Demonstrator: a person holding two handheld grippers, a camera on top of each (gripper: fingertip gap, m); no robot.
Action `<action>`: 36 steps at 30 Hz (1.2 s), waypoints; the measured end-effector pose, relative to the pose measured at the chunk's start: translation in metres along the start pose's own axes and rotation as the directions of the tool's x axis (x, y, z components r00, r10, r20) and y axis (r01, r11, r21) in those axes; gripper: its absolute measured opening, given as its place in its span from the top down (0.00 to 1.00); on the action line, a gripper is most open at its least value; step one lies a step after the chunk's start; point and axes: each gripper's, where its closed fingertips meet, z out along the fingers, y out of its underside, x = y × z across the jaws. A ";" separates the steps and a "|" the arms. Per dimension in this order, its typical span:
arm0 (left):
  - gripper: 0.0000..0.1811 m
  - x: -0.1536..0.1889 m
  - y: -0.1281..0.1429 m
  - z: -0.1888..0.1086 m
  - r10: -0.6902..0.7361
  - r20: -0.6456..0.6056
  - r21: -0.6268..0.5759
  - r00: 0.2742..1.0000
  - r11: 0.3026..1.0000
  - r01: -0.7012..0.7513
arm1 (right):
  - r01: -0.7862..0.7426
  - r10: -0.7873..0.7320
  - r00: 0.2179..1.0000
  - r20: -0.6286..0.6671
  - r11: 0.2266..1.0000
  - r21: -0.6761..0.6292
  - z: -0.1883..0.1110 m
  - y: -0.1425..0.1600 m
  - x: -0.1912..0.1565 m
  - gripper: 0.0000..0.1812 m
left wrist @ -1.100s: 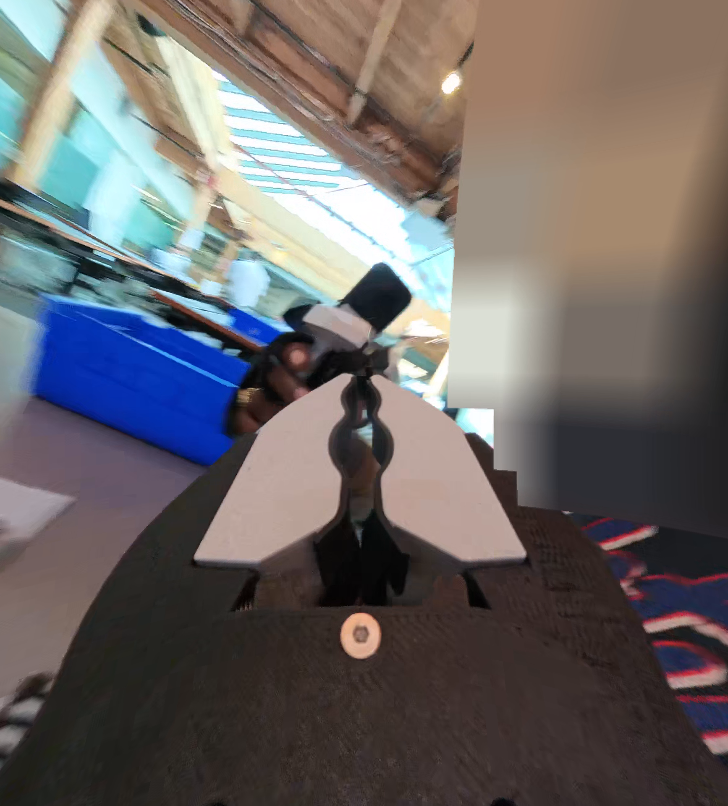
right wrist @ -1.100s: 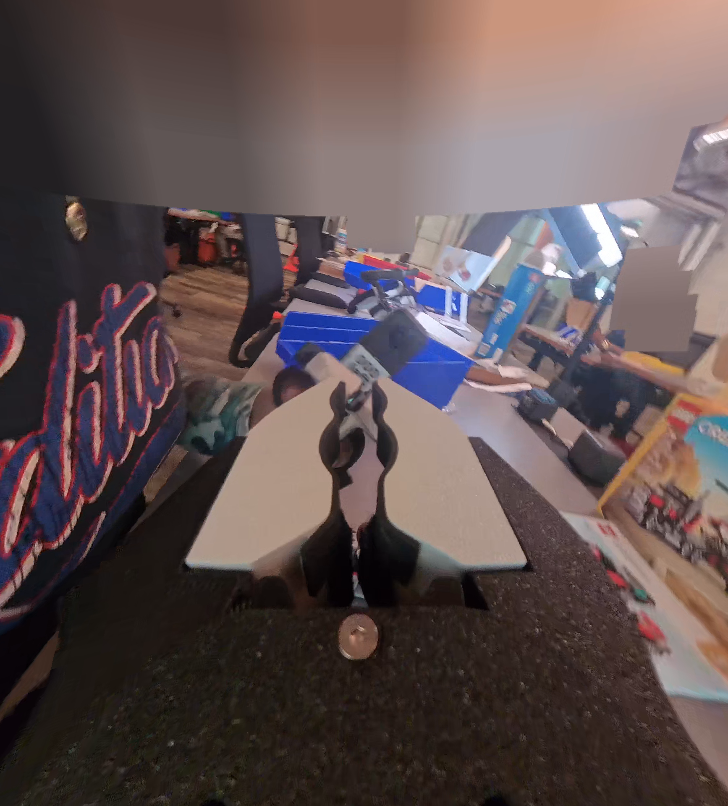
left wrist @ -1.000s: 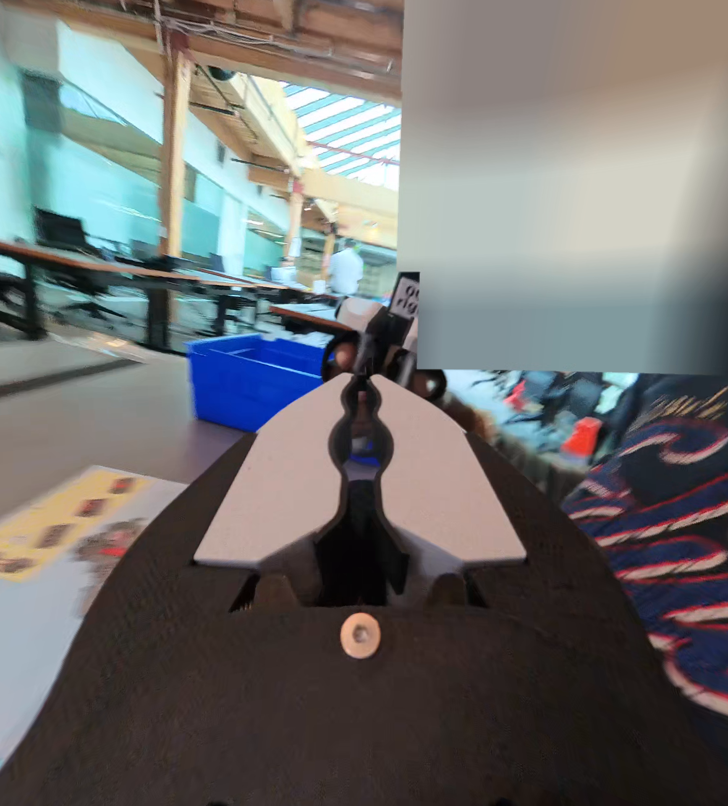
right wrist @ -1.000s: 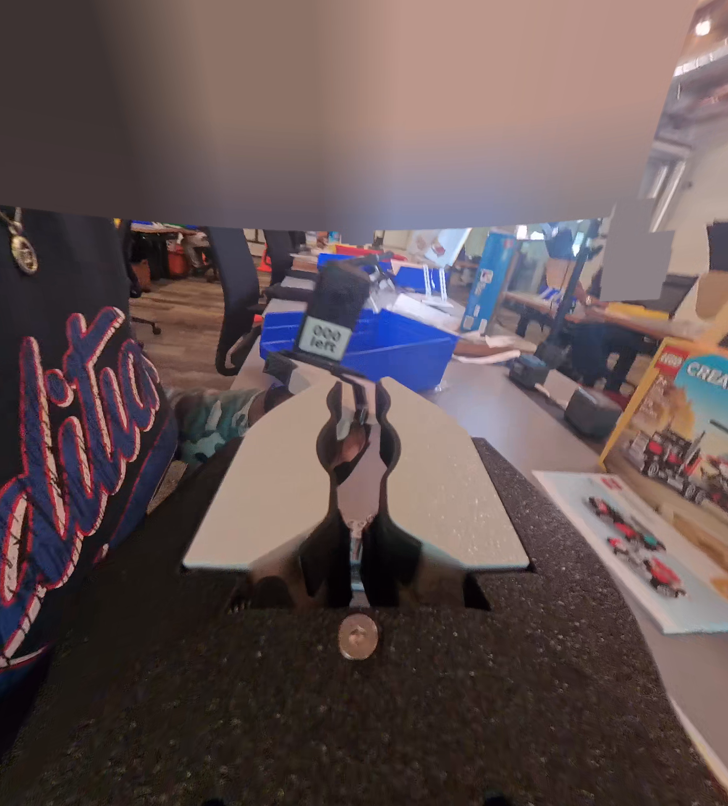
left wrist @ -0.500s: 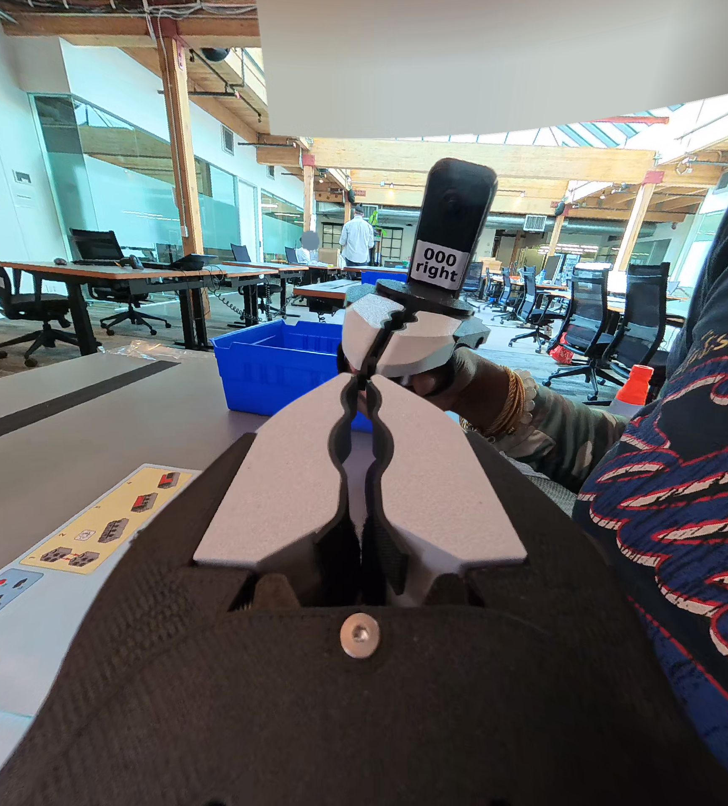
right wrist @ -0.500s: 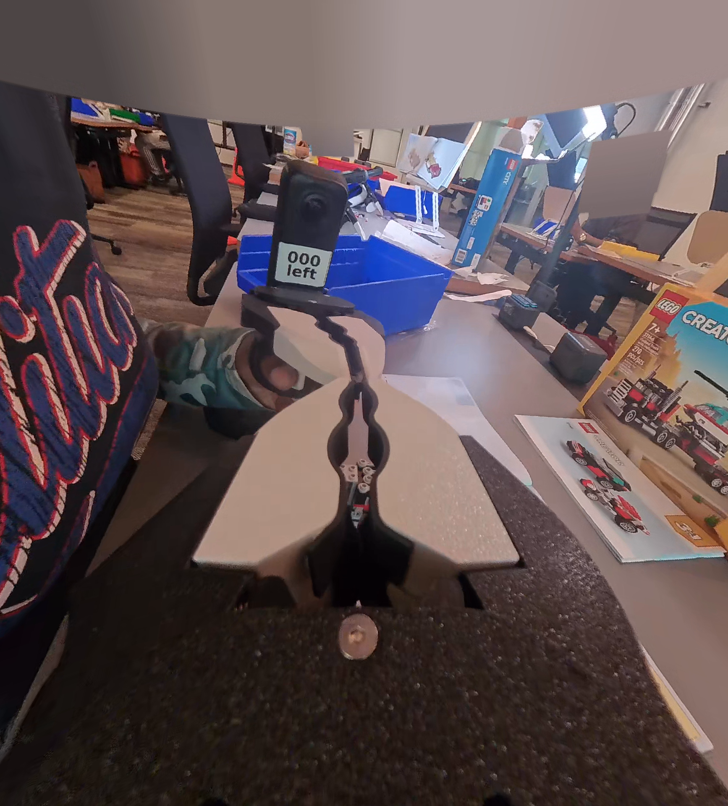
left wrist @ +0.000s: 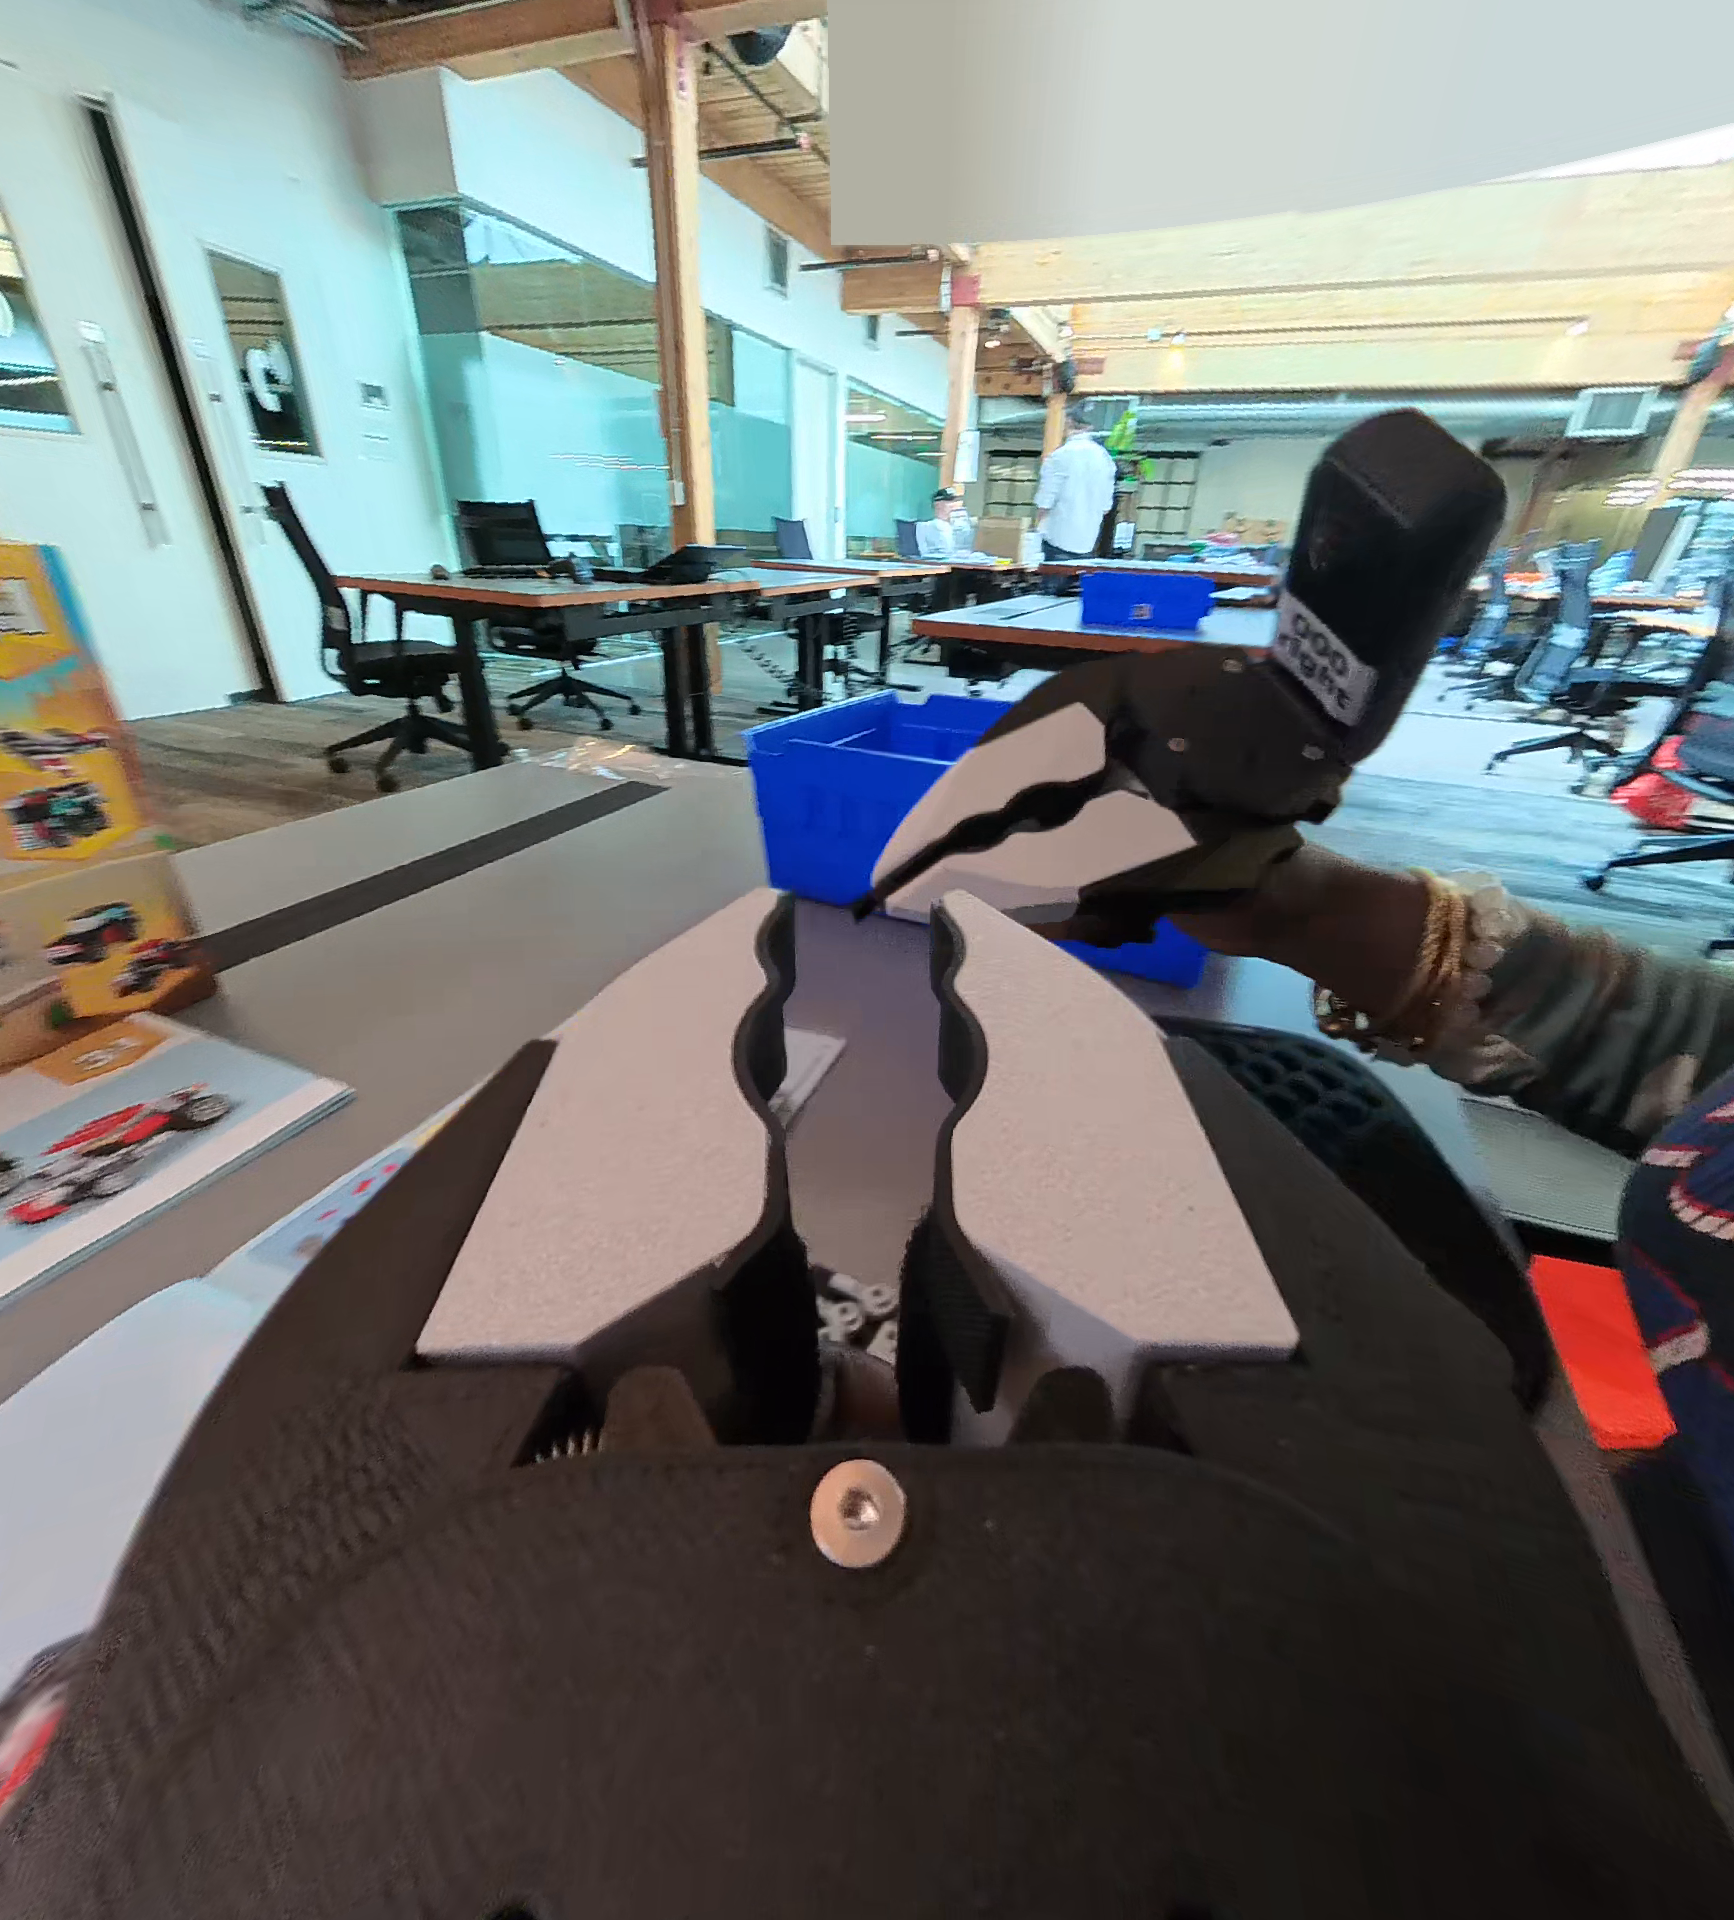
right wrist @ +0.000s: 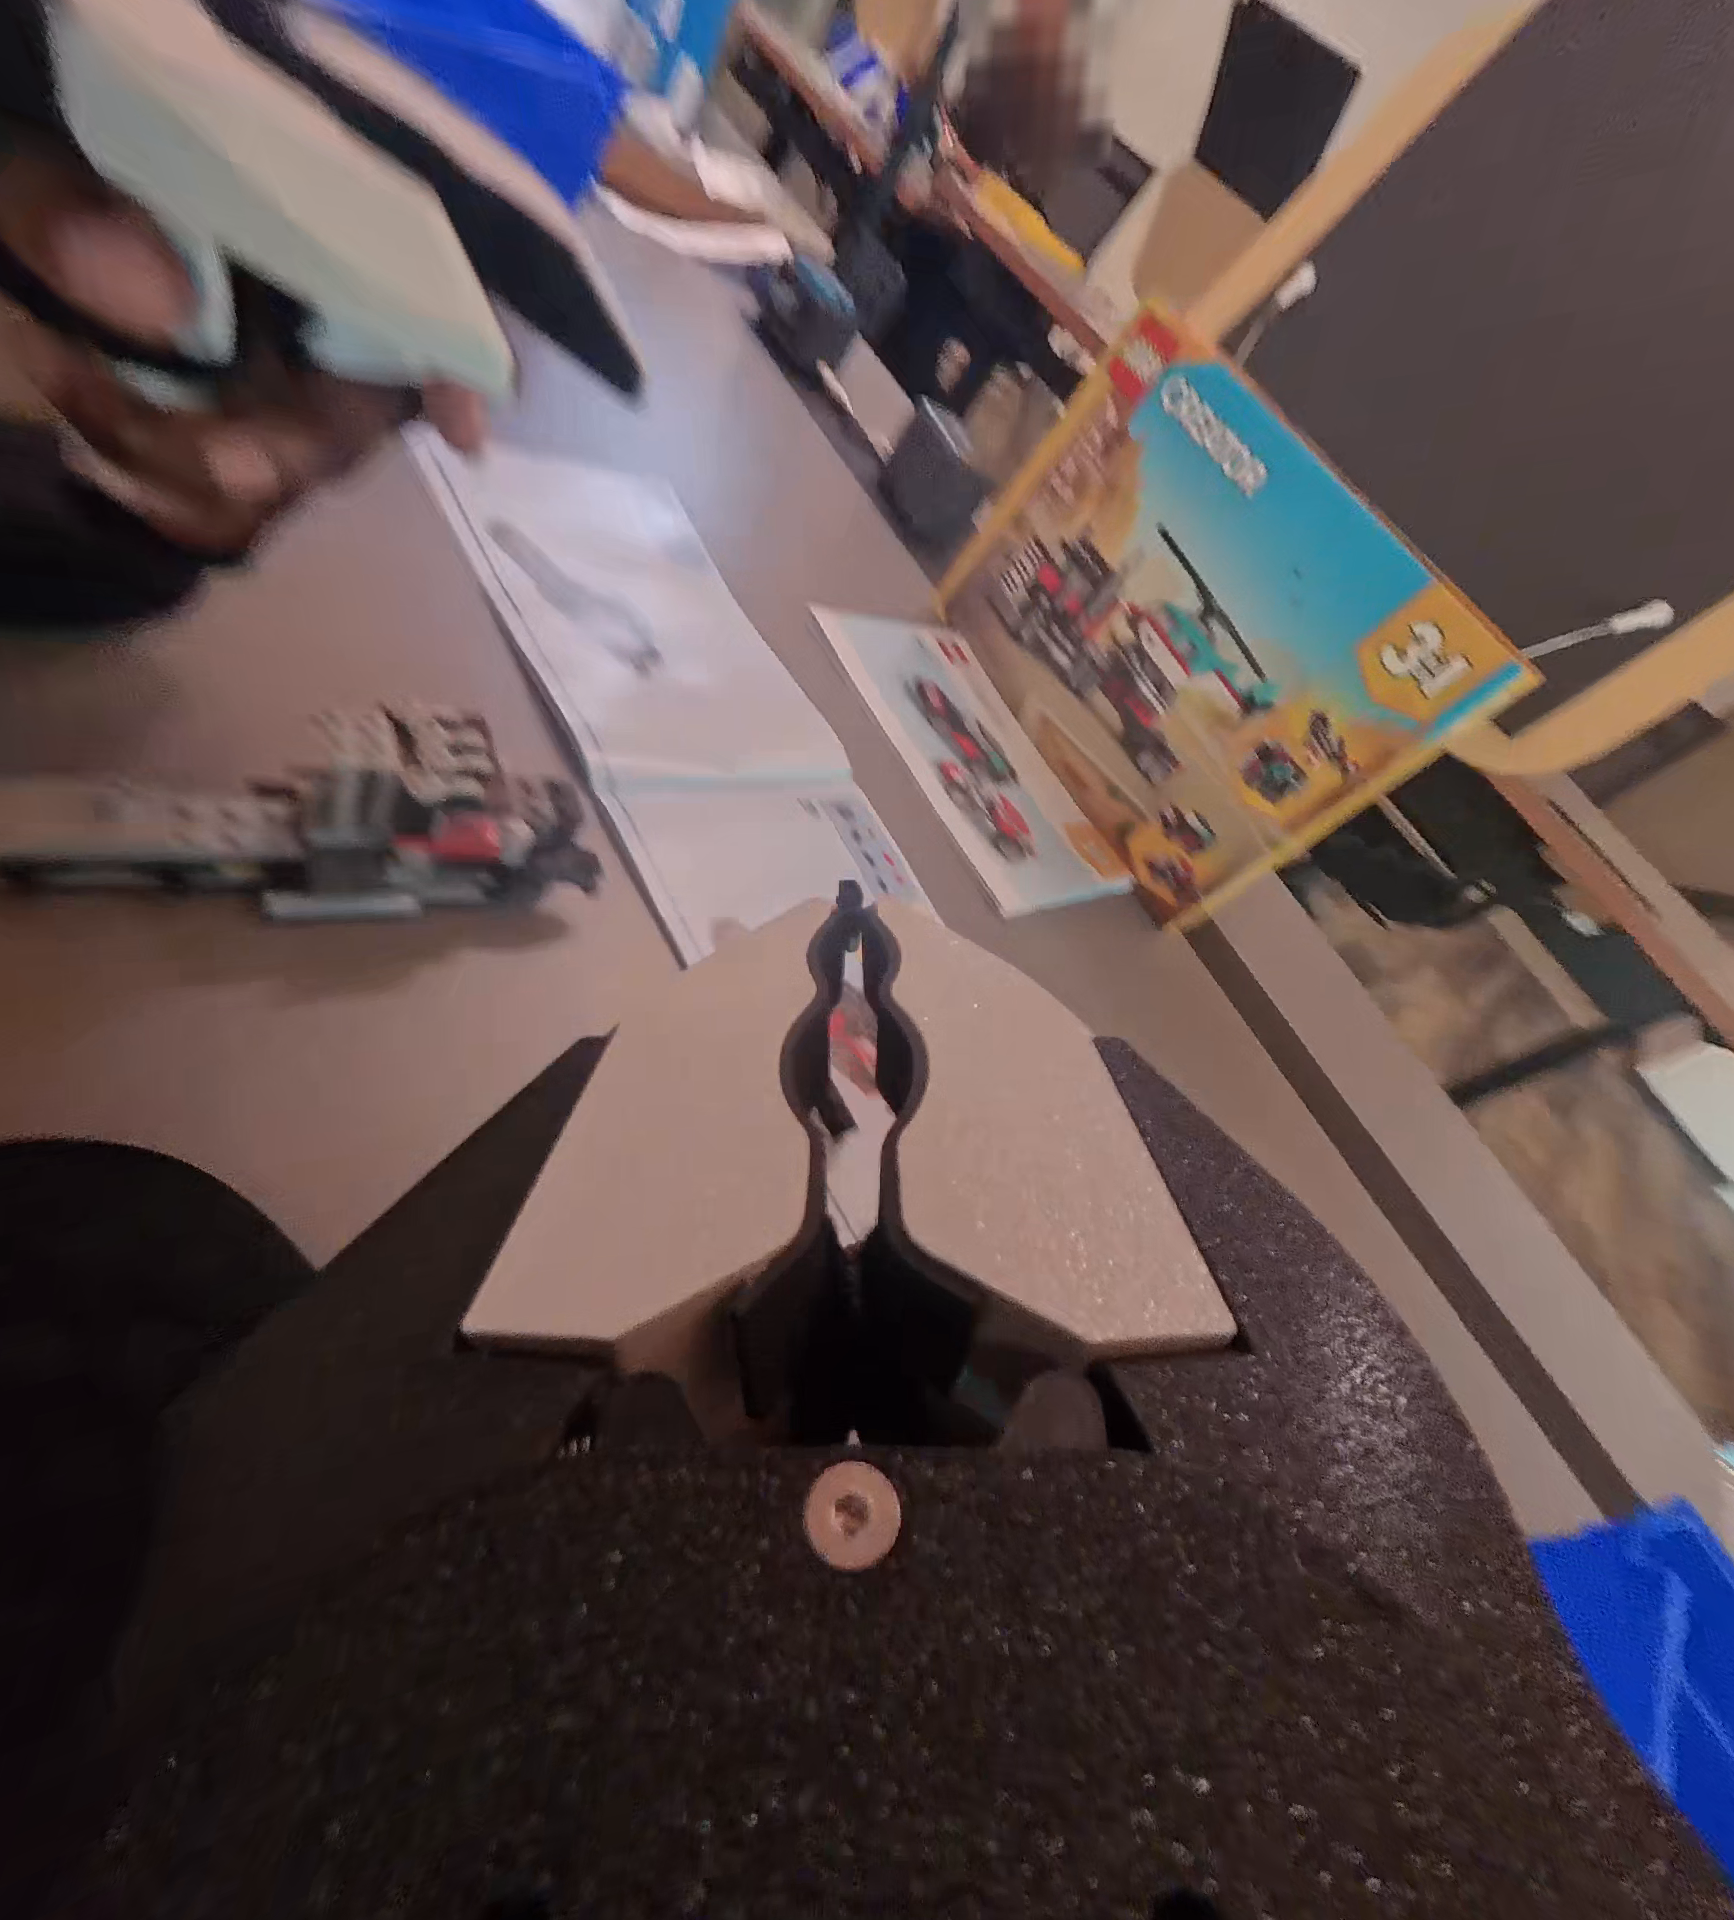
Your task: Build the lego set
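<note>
Partly built model (right wrist: 271, 831) lies on the table (right wrist: 219, 1039), left of the booklets (right wrist: 655, 665). Right gripper (right wrist: 850, 914), jaws closed on a small dark piece (right wrist: 848, 896), seems to carry it; seating follows. Left gripper (left wrist: 858, 925), jaws open, empty. Only the left view shows the bin (left wrist: 832, 800).

Grey desk (right wrist: 250, 1049), partly built lego model (right wrist: 323, 821) lying at left of the right wrist frame, open instruction booklet (right wrist: 655, 675) at centre, second booklet (right wrist: 967, 758) beside it, colourful set box (right wrist: 1247, 623) standing at right, blue bin (left wrist: 842, 800) at far edge
</note>
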 end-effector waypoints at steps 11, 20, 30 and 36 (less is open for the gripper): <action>0.85 -0.043 0.002 -0.030 -0.079 0.175 0.099 0.981 0.993 0.062 | 0.269 -0.312 0.949 -0.039 0.871 -0.410 0.013 0.086 0.025 0.98; 0.85 -0.050 0.005 -0.035 -0.111 0.194 0.116 0.975 0.989 0.090 | 0.446 -0.458 0.882 0.113 0.730 -0.518 0.024 0.119 0.035 0.98; 0.85 -0.052 0.005 -0.037 -0.134 0.194 0.133 0.972 0.985 0.109 | 0.520 -0.505 0.841 0.194 0.654 -0.550 0.036 0.133 0.033 0.98; 0.85 -0.052 0.005 -0.036 -0.138 0.189 0.132 0.972 0.985 0.114 | 0.530 -0.499 0.838 0.221 0.647 -0.549 0.037 0.134 0.030 0.98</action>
